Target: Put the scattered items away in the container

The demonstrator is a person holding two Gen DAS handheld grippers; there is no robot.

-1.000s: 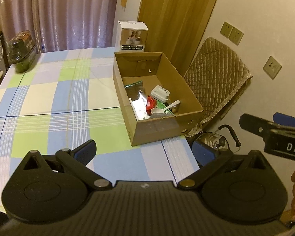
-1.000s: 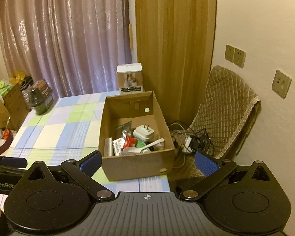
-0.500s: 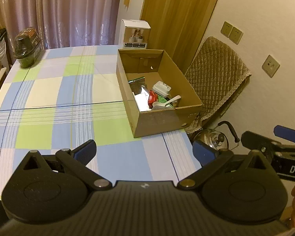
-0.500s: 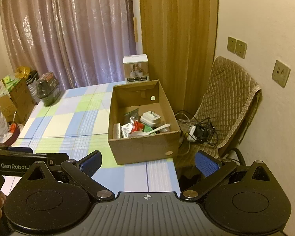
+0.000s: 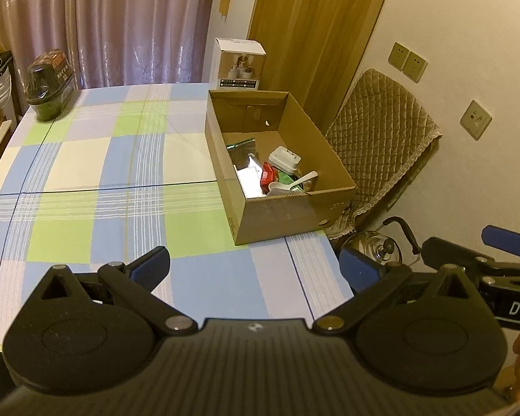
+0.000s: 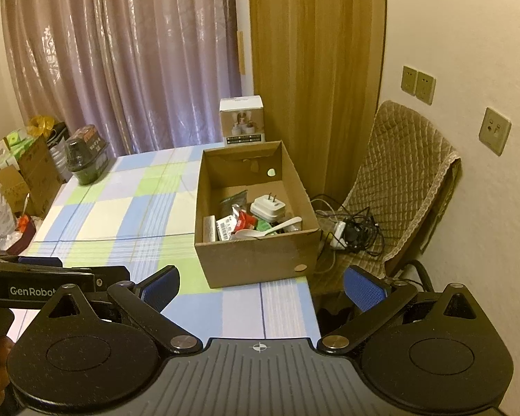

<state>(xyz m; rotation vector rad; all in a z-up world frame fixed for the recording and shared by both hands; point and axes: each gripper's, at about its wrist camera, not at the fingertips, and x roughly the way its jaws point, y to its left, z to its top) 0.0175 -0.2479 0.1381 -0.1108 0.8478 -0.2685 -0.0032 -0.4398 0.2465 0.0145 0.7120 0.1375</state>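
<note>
While both tongs hang spread and empty, the cardboard box (image 6: 256, 260) lies ahead of the right gripper (image 6: 260, 286) and ahead-right of the left gripper (image 5: 253, 267). Small items (image 6: 256, 218) already sit inside; the right gripper seems nearer.

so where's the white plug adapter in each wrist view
Left wrist: the white plug adapter lies inside the cardboard box, right of picture centre, behind the white spoon.
Right wrist: the adapter lies in the same box, near picture centre, prongs pointing up.
Shared landmark: the small white carton standing behind the box.
</note>
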